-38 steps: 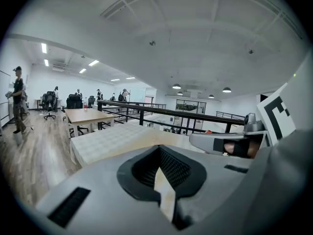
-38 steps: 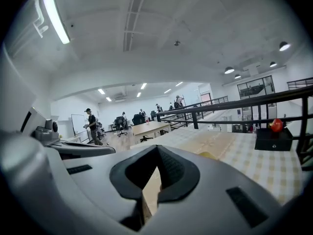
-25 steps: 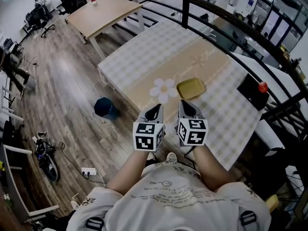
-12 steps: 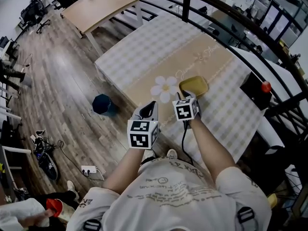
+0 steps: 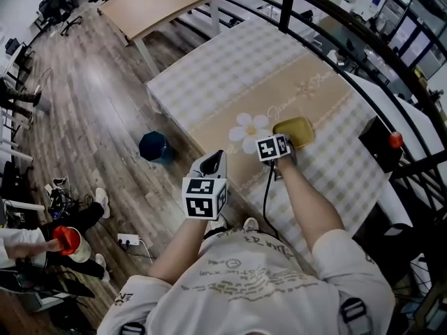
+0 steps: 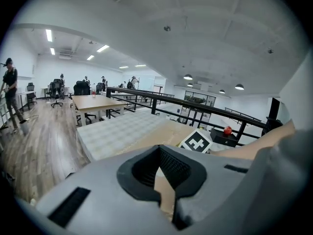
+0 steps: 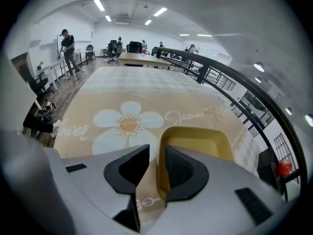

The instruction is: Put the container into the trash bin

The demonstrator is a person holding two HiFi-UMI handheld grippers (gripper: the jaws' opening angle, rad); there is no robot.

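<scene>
The yellow container (image 5: 298, 127) lies on the checked tablecloth (image 5: 230, 68) beside a printed daisy. My right gripper (image 5: 287, 140) reaches its near left edge. In the right gripper view the container (image 7: 198, 140) has its left wall between the jaws of the right gripper (image 7: 156, 161); they stand a little apart, open, with a gap on the left side. My left gripper (image 5: 217, 158) hangs over the table's near edge with nothing in it, and in its own view the left gripper (image 6: 165, 182) looks shut. The dark blue trash bin (image 5: 155, 147) stands on the floor left of the table.
A black box (image 5: 377, 142) with a red ball (image 5: 396, 139) sits at the table's right end. A black railing (image 5: 328, 16) curves behind the table. A wooden table (image 5: 154, 2) stands further back. A person holding a red cup (image 5: 63, 239) is at lower left.
My right gripper has moved forward from beside the left one to the container's near edge. The left gripper stayed near the table edge. A person with a red cup came in at lower left.
</scene>
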